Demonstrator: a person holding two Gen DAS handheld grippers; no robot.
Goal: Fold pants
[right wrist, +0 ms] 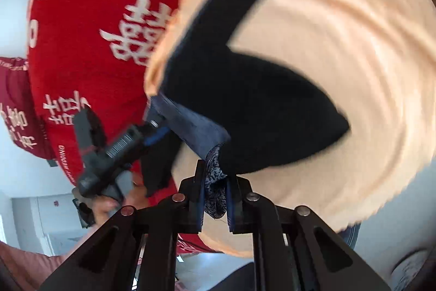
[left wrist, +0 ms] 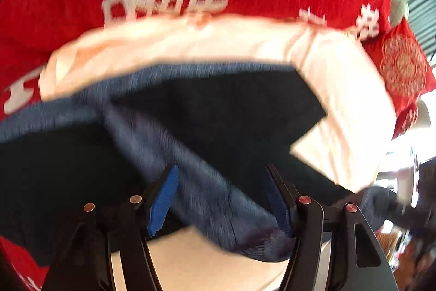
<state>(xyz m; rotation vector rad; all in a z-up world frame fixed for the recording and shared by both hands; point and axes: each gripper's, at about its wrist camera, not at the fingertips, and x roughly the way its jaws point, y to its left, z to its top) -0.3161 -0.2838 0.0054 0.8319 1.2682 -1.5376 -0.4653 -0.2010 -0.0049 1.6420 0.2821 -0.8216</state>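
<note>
A red fabric cover printed with white characters (left wrist: 68, 4) fills the upper part of both wrist views, probably the bedding everything rests on. Over it lies a pale peach cloth sheet (right wrist: 340, 59), which takes the whole right half of the right wrist view and a band across the middle of the left; it seems to serve as the folding surface.

On that sheet are the dark navy pants with a heathered blue inner face (left wrist: 218, 113). In the left wrist view they spread across the centre and lower left, with a blue fold running down to the bottom centre. In the right wrist view they form a dark shape in the middle, one leg reaching toward the top centre.

The right gripper (right wrist: 215, 198), bottom centre of its view, is pinched tight on a bunched blue edge of the pants, likely to carry that edge over in a fold.

The left gripper (left wrist: 220, 198), bottom centre of its own view, has the blue fold lying between its blue ribbed pads (left wrist: 163, 201), which stand apart and do not visibly press the cloth; motion blur hides any contact.
</note>
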